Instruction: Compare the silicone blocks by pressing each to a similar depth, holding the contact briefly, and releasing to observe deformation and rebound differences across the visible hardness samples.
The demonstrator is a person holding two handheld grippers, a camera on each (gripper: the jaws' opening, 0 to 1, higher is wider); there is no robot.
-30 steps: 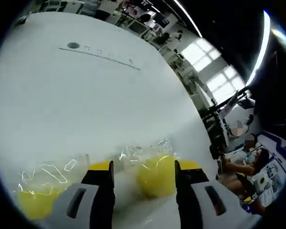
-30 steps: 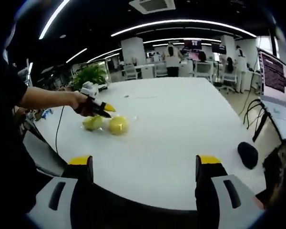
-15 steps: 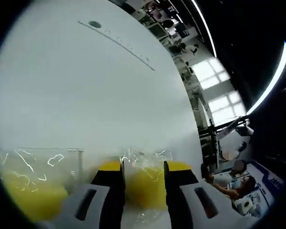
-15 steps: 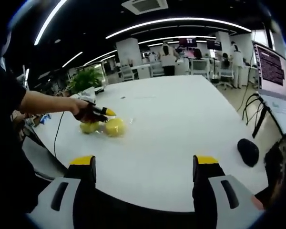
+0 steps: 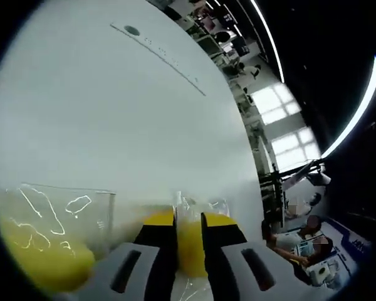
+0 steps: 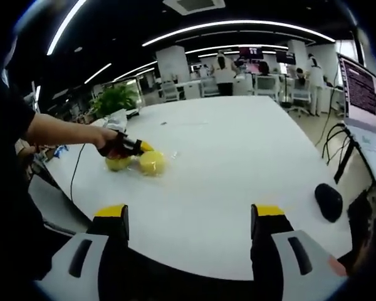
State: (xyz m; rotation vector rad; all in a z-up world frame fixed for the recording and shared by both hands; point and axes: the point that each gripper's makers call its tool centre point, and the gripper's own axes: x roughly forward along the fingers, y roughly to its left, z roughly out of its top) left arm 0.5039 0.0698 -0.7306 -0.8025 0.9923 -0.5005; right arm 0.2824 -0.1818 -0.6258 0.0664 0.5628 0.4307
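Pressing step: the left gripper point(image 5: 189, 235) has its yellow-tipped jaws drawn close on a wrapped yellow silicone block point(image 5: 190, 251), which shows as a narrow strip between them; judged to be the squeeze-and-hold stage on this sample.
Second sample: another yellow block point(image 5: 41, 257) in clear wrapping lies just beside the gripper, low in the left gripper view, untouched by the jaws.
Right gripper: the right gripper point(image 6: 189, 219) hovers with jaws wide apart, gripping nothing, well back from the samples over the near edge of the white table point(image 6: 238, 163).
Task location: in the right gripper view both blocks point(image 6: 151, 162) sit side by side on the table with the left gripper at them, held out on the person's arm point(image 6: 62, 130).
Farther items: a dark mouse-like object point(image 6: 329, 202) rests near the table's edge; office desks and people stand beyond.
Next move: judged to call for a short hold, then easing the jaws apart to watch rebound, then the neighbouring block at like depth.
Change noted: the left jaws stand markedly closer than a second ago, the strip of block between them narrower; the right gripper is as before.
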